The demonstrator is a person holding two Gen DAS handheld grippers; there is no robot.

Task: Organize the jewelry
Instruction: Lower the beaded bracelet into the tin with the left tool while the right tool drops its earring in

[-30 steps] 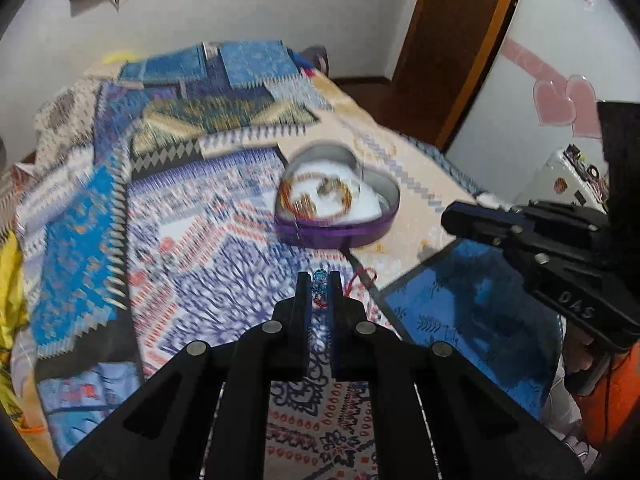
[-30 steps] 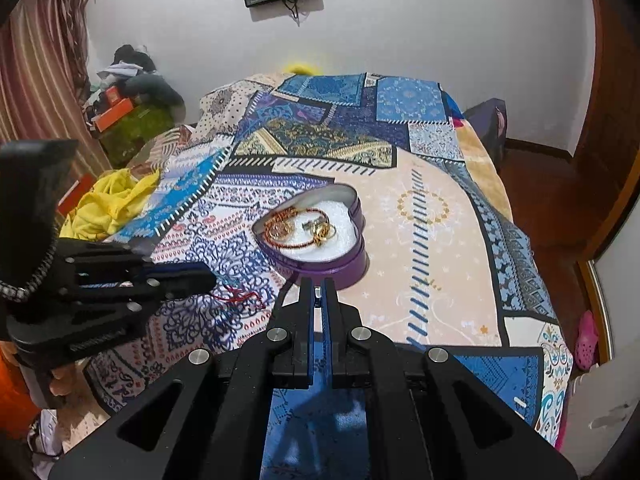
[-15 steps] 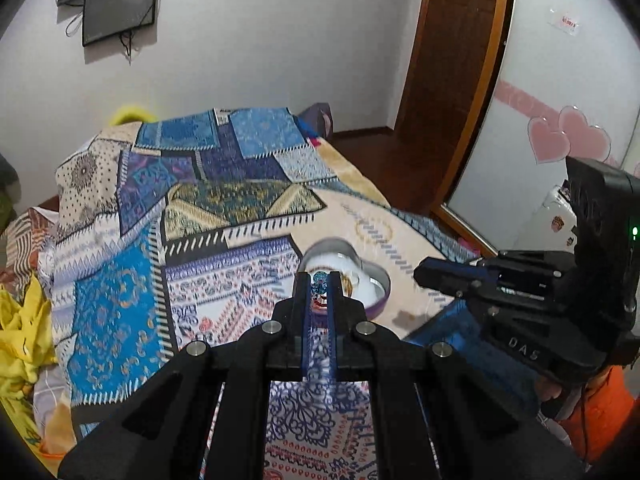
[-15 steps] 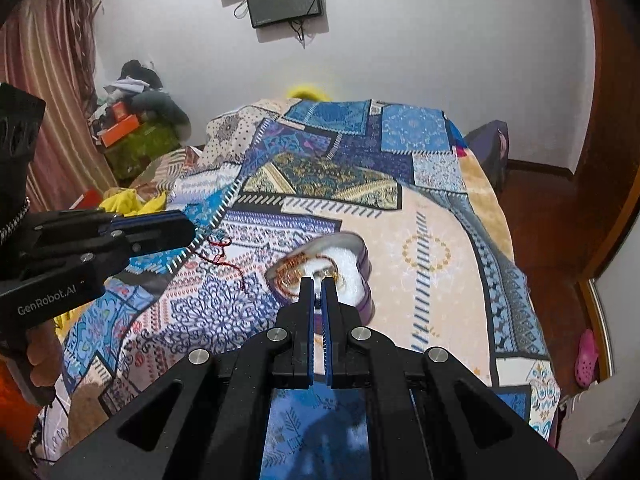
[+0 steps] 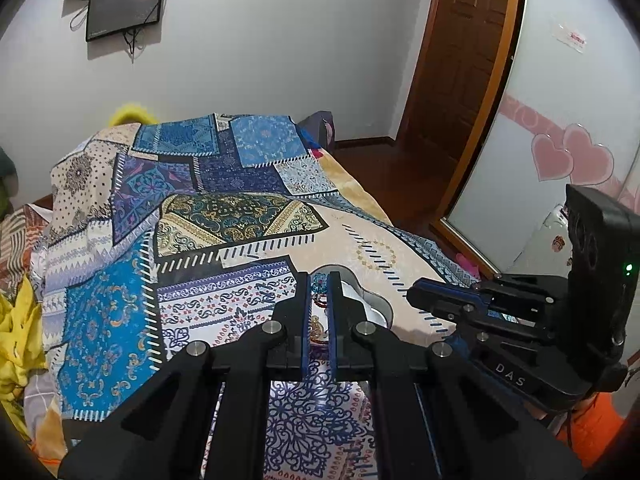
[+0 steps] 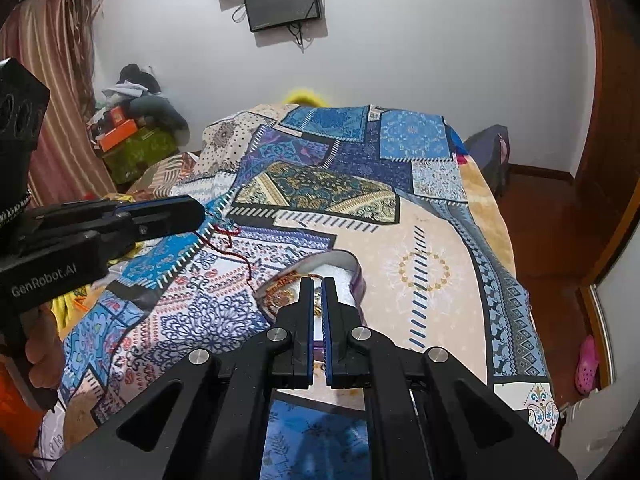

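My left gripper [image 5: 319,280] is shut on a blue-beaded bracelet with a red string [image 5: 319,281], held up above the bed. In the right wrist view the left gripper [image 6: 200,212] shows at the left with the red string [image 6: 236,250] dangling from its tip. A purple heart-shaped tin [image 6: 352,268] holding gold and red jewelry [image 6: 282,294] lies on the patchwork bedspread [image 6: 420,280], partly hidden behind my right gripper [image 6: 317,284], which is shut and empty. The tin [image 5: 374,300] also shows just behind my left fingers.
A blue cloth [image 6: 316,432] lies near the bed's front edge. Yellow fabric [image 5: 16,340] lies at the left side of the bed. A mirror door [image 5: 560,140] and a wooden door [image 5: 460,60] stand at the right.
Both grippers have risen and tilted up, so the tin now sits lower and smaller behind the fingers. The left gripper still holds the bracelet, its string now hanging free.
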